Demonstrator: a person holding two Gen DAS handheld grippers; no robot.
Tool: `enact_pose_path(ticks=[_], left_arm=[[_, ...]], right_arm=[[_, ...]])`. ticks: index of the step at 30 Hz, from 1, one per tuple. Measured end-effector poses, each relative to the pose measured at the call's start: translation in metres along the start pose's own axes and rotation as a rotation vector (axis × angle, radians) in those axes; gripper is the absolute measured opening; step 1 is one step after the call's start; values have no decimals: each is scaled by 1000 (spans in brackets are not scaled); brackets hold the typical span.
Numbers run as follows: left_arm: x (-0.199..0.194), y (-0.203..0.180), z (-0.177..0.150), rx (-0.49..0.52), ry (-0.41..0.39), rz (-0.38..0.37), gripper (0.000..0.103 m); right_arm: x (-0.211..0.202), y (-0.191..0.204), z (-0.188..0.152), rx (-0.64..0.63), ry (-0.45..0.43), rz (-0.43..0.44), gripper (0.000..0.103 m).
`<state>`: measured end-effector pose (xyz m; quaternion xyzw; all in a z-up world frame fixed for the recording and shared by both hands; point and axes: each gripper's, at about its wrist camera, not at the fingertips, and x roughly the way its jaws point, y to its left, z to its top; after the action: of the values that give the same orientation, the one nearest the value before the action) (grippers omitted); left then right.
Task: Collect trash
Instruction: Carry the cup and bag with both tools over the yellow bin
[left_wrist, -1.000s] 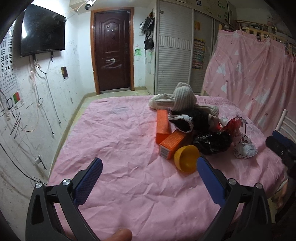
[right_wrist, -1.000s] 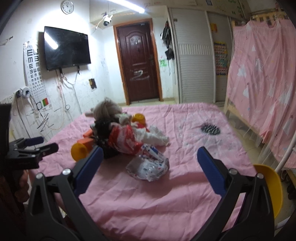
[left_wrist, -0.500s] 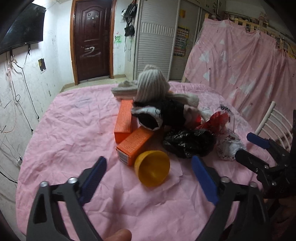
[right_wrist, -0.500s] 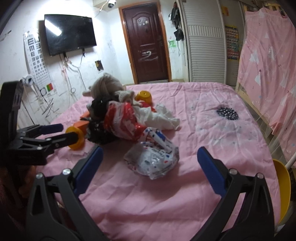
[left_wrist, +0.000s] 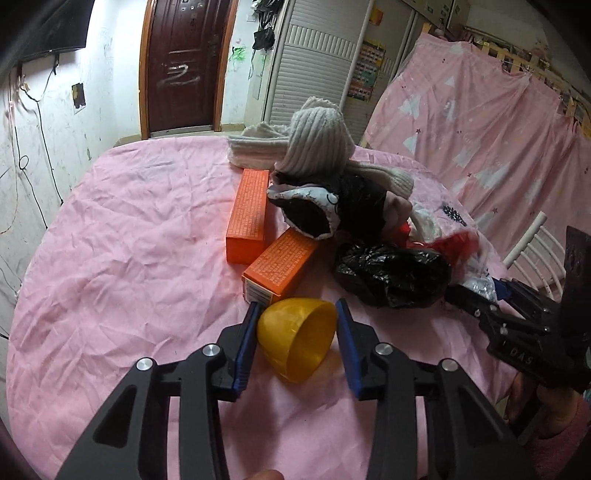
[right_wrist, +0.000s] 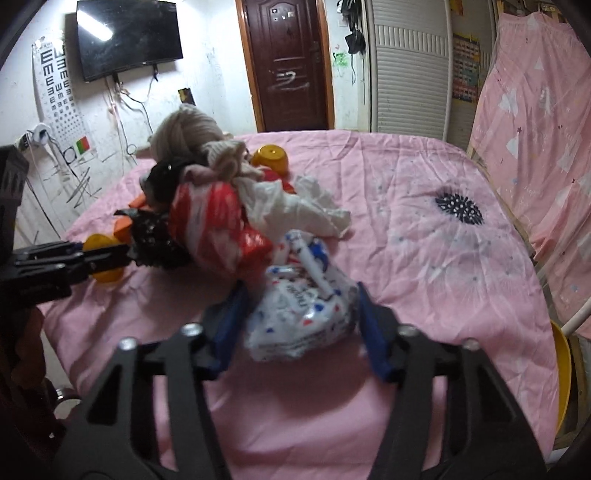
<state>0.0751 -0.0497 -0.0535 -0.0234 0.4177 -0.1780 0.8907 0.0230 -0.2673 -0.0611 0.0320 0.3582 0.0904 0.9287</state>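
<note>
A pile of trash lies on the pink bed (left_wrist: 122, 258). My left gripper (left_wrist: 295, 332) is shut on a yellow plastic cup (left_wrist: 297, 338) lying on its side, its blue pads touching both sides. Beyond it lie two orange boxes (left_wrist: 249, 218) and a crumpled black plastic bag (left_wrist: 391, 275). My right gripper (right_wrist: 299, 317) is shut around a white wrapper with red and blue print (right_wrist: 303, 312). A red and white plastic bag (right_wrist: 218, 229) and white tissue (right_wrist: 295, 206) lie behind it. The right gripper also shows at the right of the left wrist view (left_wrist: 480, 299).
A beige knit hat (left_wrist: 317, 140) and dark clothing (left_wrist: 354, 203) sit on the pile. A second yellow cup (right_wrist: 269, 158) stands farther back. A pink curtain (right_wrist: 535, 129) hangs to the right, a yellow bin (right_wrist: 563, 369) beside the bed. A door and wardrobe stand behind.
Both grippers moved forward and down toward the pile. The left closed onto the yellow cup. The right closed around the printed wrapper.
</note>
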Motion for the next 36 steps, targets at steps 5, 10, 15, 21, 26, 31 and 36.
enact_pose_path(ticks=[5, 10, 15, 21, 26, 31, 36], left_arm=[[-6, -4, -3, -4, -10, 20, 33], [-22, -2, -3, -17, -35, 45, 33], [-38, -7, 1, -13, -69, 67, 33], [-54, -32, 12, 49, -113, 58, 33], [-55, -69, 28, 112, -130, 23, 33], [-49, -110, 41, 163, -129, -34, 33], [-38, -165, 59, 217, -111, -118, 33]], right_arm=[[-5, -8, 0, 27, -24, 9, 43], [-18, -15, 4, 45, -66, 10, 43], [-30, -27, 9, 66, -103, -3, 43], [-56, -55, 13, 114, -168, -59, 44], [-78, -85, 13, 164, -216, -106, 44], [-96, -114, 10, 211, -248, -192, 44], [-110, -150, 2, 281, -265, -242, 44]])
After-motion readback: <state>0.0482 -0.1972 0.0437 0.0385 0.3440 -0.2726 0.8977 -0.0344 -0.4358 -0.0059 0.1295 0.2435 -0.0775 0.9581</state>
